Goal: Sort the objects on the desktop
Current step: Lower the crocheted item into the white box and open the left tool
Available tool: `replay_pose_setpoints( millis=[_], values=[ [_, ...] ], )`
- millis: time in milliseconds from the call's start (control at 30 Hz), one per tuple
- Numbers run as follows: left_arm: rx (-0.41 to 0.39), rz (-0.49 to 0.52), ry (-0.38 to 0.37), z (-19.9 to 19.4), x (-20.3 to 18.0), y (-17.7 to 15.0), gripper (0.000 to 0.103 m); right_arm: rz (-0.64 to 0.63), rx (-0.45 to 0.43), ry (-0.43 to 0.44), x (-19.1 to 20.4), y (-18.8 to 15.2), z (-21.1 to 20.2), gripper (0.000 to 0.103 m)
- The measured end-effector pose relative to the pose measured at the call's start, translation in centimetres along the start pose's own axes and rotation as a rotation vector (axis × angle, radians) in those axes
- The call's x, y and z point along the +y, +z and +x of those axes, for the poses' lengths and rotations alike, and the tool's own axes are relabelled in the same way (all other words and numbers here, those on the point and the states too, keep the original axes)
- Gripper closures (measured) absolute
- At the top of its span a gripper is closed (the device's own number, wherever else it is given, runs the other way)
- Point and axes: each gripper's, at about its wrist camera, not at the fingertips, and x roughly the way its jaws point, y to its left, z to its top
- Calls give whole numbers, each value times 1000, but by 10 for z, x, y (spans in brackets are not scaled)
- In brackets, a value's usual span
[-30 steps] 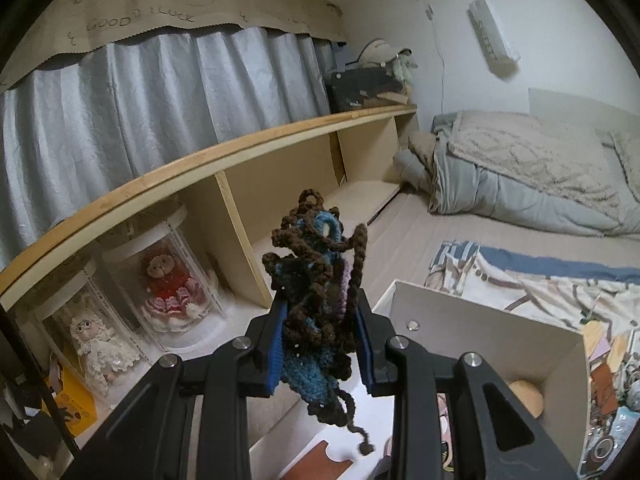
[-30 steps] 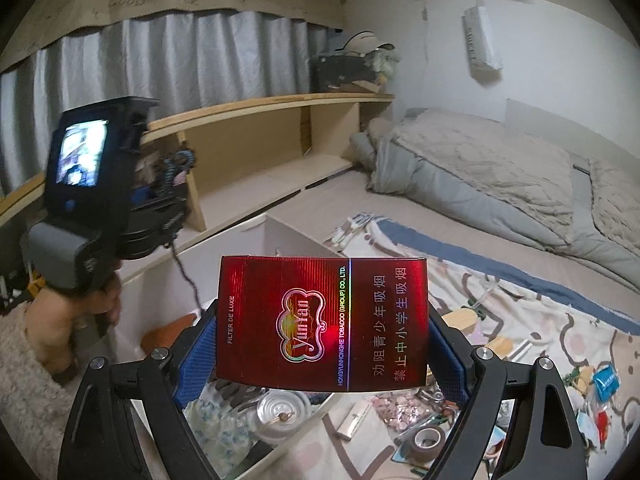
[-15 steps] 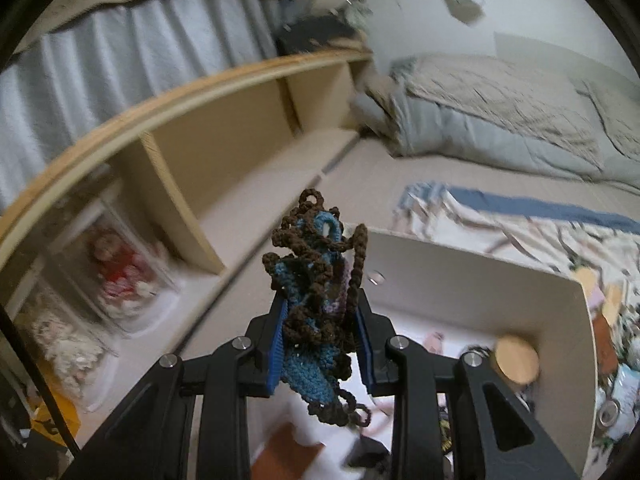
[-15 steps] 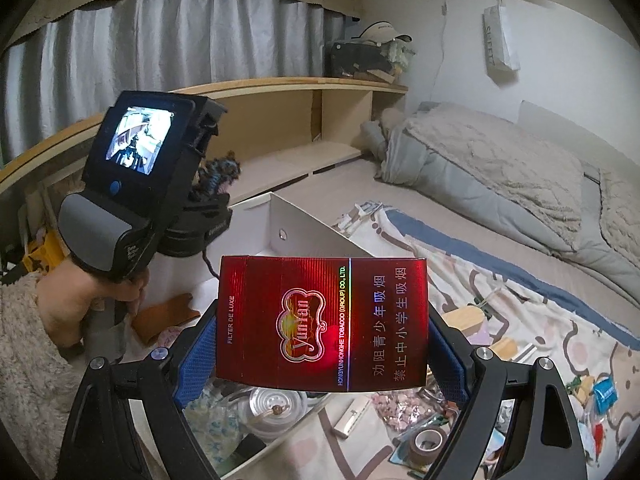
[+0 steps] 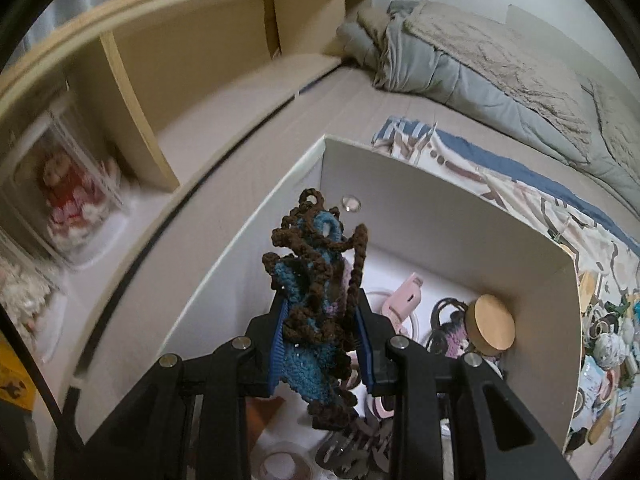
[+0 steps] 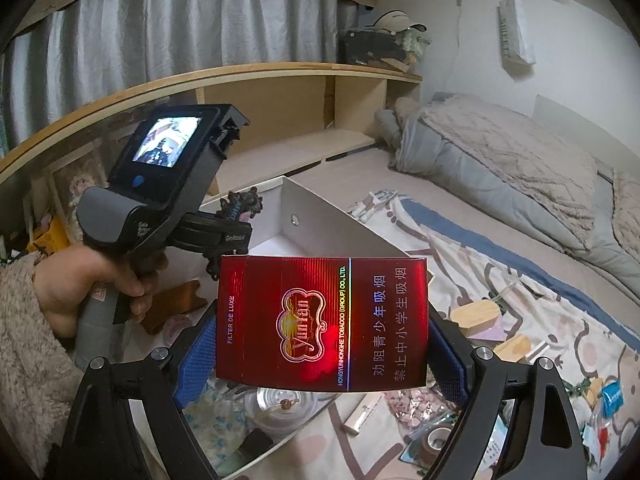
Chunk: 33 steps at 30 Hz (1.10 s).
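the left gripper (image 5: 322, 334) clamps a crochet piece (image 5: 316, 280) at frame centre, tipped down over the white box (image 5: 440, 216) presumably to drop it in, while the right gripper (image 6: 320, 344) grips a red cigarette pack (image 6: 320, 322) low centre, likely waiting its turn.

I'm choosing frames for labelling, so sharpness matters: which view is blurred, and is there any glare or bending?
Left wrist view: the shelf and the boxed doll smear with motion; the crocheted piece stays crisp. Right wrist view: sharp, with a red hotspot on the cigarette pack. Both fisheyes bow the shelf.
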Motion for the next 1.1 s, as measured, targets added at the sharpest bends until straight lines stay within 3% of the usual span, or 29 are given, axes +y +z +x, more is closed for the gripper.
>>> replay_pose_setpoints(
  millis=[233, 533, 667, 833, 1100],
  values=[
    [50, -53, -9, 6, 9, -2, 70, -39, 19, 35, 5, -4, 6, 12],
    [76, -89, -27, 9, 18, -2, 41, -85, 64, 59, 10, -12, 20, 12],
    [85, -75, -43, 10, 17, -2, 36, -87, 79, 70, 10, -13, 25, 12],
    [83, -52, -42, 8, 15, -4, 35, -86, 90, 83, 7, -13, 29, 12],
    [-8, 32, -6, -16, 10, -6, 35, -83, 80, 95, 1, -14, 36, 12]
  ],
)
